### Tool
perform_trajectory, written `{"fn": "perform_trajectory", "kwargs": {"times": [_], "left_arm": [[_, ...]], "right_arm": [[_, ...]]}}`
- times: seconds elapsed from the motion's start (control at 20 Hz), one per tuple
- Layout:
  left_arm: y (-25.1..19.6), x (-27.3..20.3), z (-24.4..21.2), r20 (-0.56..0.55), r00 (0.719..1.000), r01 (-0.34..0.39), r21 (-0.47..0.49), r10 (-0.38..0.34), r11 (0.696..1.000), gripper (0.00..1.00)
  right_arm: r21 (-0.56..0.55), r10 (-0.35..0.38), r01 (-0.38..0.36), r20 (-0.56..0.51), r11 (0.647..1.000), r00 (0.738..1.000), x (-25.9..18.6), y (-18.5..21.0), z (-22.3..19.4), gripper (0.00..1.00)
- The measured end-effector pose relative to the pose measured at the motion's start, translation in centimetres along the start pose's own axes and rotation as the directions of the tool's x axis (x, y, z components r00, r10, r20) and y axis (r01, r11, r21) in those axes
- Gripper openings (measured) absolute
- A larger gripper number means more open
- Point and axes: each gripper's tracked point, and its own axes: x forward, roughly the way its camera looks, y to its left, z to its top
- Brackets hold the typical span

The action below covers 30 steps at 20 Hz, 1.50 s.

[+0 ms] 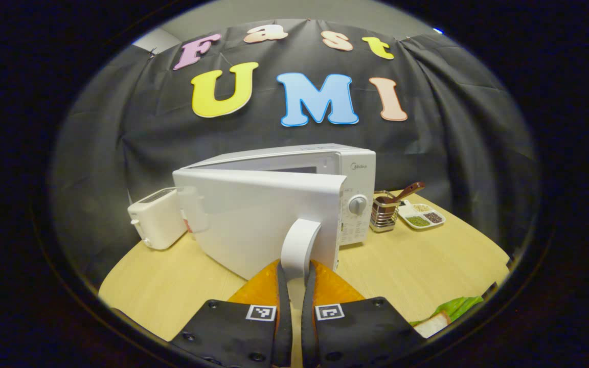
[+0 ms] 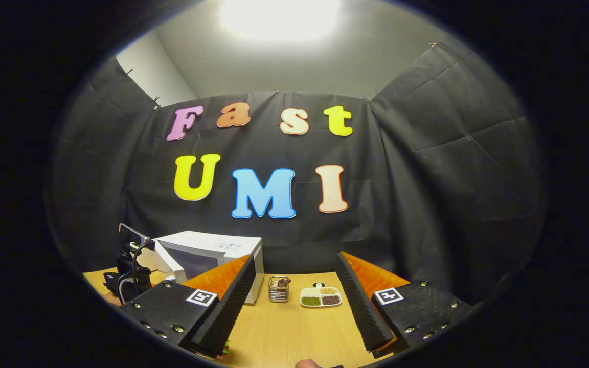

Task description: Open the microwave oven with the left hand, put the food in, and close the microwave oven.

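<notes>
**Door handle pinched, food cut off at the edge**

The left gripper [image 1: 294,273] clamps the handle [image 1: 299,245] of the microwave [image 1: 325,163], door [image 1: 258,220] ajar at frame centre. Food [image 1: 450,313] is cropped lower right. The right gripper [image 2: 294,296] gapes wide, bottom centre.

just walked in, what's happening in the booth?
The left gripper is shut on the microwave door handle, and the door is partly swung open. The right gripper is open above the table, holding nothing. The food lies on the table, not yet inside the microwave.
</notes>
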Motion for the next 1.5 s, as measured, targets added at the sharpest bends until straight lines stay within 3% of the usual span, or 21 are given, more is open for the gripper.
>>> {"fn": "perform_trajectory", "kwargs": {"times": [0.3,0.85,1.0,1.35,1.5], "left_arm": [[4.8,-3.9,-1.7,0.001,0.999,-0.052,-0.012,0.052,0.999,0.14],[14.4,-8.1,-4.0,0.004,1.000,0.020,0.007,-0.020,1.000,0.13],[17.6,-8.9,-4.7,0.017,1.000,0.007,0.028,-0.008,1.000,0.12],[21.5,-9.4,-5.2,0.034,0.998,0.054,0.016,-0.054,0.998,0.13],[23.3,-9.7,-5.4,0.037,0.997,0.063,-0.031,-0.062,0.997,0.17]], "right_arm": [[-0.004,0.054,-0.054,0.015,0.999,0.998,-0.9,2.8,0.6,0.96],[-0.042,0.071,-0.069,0.056,0.997,0.996,-2.2,15.2,2.9,0.96],[-0.046,0.073,-0.071,0.045,0.996,0.996,-2.5,18.1,2.6,0.96],[0.007,0.058,-0.058,0.029,0.998,0.998,-2.3,22.8,2.2,0.96],[0.038,0.061,-0.062,0.008,0.997,0.998,-1.7,23.9,2.1,0.96]]}}
